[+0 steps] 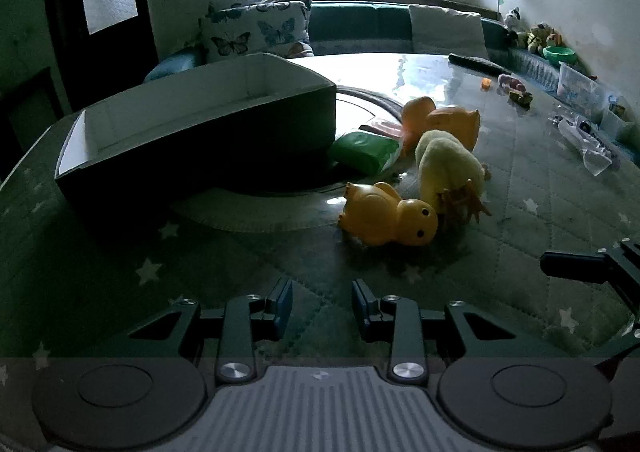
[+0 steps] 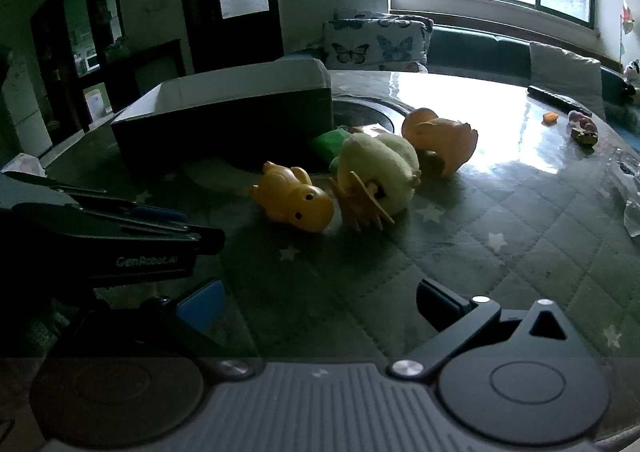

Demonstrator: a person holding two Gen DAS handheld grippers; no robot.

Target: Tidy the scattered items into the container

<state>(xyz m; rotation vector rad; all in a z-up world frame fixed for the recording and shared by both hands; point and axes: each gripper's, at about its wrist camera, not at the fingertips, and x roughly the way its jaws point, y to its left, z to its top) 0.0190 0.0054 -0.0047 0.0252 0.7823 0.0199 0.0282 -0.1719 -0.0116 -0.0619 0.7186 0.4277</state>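
Left gripper: your left gripper (image 1: 322, 306) hangs low over the quilted star cloth (image 1: 520, 179), jaws part-way apart with only cloth between the blue pads; it holds nothing.
Right gripper: your right gripper (image 2: 316, 306) has its jaws spread wide, also with nothing in them. In the right wrist view its left pad is partly hidden behind the body of the left gripper, which crosses the near-left corner.
Container: the dark box (image 1: 200, 131) with a pale inside sits far left on the table, open top up. What can be seen of its inside looks bare; its floor is out of sight.
Nearest toy: a yellow rubber duck (image 1: 386, 215) lies on its side, ahead and a little right of your left jaws, near the box's right end.
Plush: a pale yellow plush chick (image 1: 446, 167) lies just right of the duck, its orange feet (image 1: 466, 199) touching the duck's head.
Far toy: an orange rubber toy (image 1: 444, 121) lies behind the plush, tipped over.
Green item: a green packet (image 1: 364, 151) rests at the box's right end, touching or nearly so, left of the plush.
Far right clutter: small toys (image 1: 516, 89) and clear plastic bags (image 1: 588, 143) lie near the table's far right edge, well apart from the box.
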